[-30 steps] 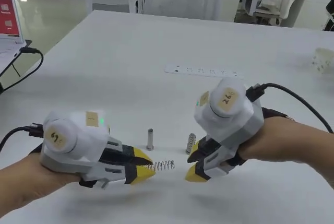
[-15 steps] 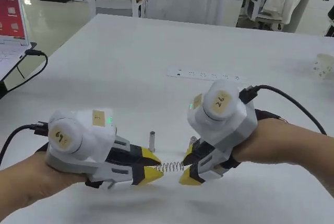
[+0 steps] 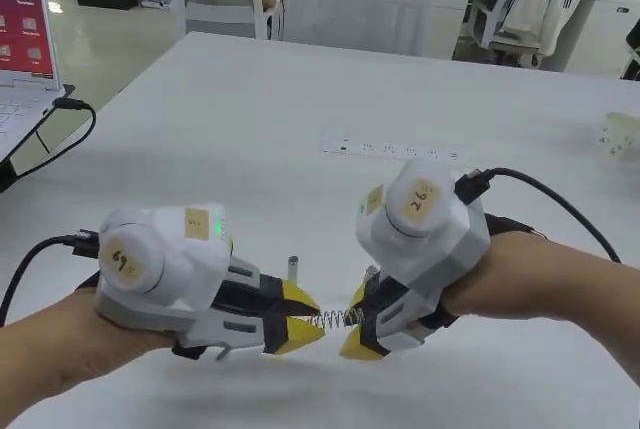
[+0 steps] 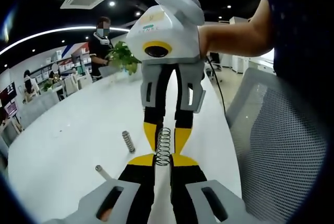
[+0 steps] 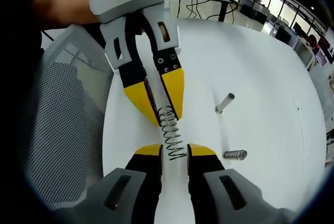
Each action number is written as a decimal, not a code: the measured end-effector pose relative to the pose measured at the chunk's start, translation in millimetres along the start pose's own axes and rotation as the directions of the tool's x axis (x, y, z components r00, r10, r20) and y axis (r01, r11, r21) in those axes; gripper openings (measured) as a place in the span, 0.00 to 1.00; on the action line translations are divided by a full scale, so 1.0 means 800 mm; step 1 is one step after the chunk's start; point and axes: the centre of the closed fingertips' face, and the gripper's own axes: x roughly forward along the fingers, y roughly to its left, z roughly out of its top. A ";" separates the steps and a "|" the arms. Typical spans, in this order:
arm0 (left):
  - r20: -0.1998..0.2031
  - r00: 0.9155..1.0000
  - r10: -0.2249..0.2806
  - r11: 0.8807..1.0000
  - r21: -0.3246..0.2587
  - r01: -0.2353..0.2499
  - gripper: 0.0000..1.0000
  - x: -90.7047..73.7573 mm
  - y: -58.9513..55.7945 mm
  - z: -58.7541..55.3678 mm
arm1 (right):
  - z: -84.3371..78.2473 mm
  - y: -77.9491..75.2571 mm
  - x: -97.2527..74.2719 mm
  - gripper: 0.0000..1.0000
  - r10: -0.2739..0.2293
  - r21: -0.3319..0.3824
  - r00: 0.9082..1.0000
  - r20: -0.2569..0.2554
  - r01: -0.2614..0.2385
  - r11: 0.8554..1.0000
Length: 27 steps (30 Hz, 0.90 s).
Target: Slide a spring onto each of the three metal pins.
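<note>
A loose coil spring (image 3: 335, 319) hangs level between the two grippers, just above the white table (image 3: 250, 119). My left gripper (image 3: 308, 326) is shut on one end of the spring (image 4: 163, 150). My right gripper (image 3: 358, 337) faces it, open, with its yellow fingertips (image 5: 148, 151) on either side of the spring's free end (image 5: 176, 151). Behind the tips a bare metal pin (image 3: 292, 268) stands upright. A second pin wearing a spring (image 3: 371, 274) stands beside it, partly hidden by the right gripper. Both appear in the gripper views: bare pin (image 5: 225, 103), sprung pin (image 5: 235, 154).
A white power strip (image 3: 395, 149) lies mid-table beyond the grippers. A laptop (image 3: 20, 39) and its black cable (image 3: 60, 139) sit at the left edge. A small white object (image 3: 622, 134) is at the far right. Chairs stand past the table's far edge.
The two grippers have closed the gap between them. The right gripper moved left until its tips straddle the spring's free end. The left gripper still holds the spring.
</note>
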 end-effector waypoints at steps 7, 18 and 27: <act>-0.001 1.000 -0.008 1.000 0.003 0.008 0.02 0.002 -0.002 0.001 | 0.001 0.001 0.000 0.13 0.002 -0.006 1.000 0.000 -0.002 1.000; 0.004 1.000 -0.004 1.000 0.004 0.004 0.02 0.002 0.001 0.000 | 0.003 -0.001 -0.004 0.10 -0.007 -0.016 1.000 0.006 0.007 1.000; -0.002 1.000 0.001 1.000 -0.001 -0.001 0.03 0.004 0.002 -0.002 | 0.010 0.000 -0.011 0.09 -0.007 -0.023 1.000 0.010 0.007 1.000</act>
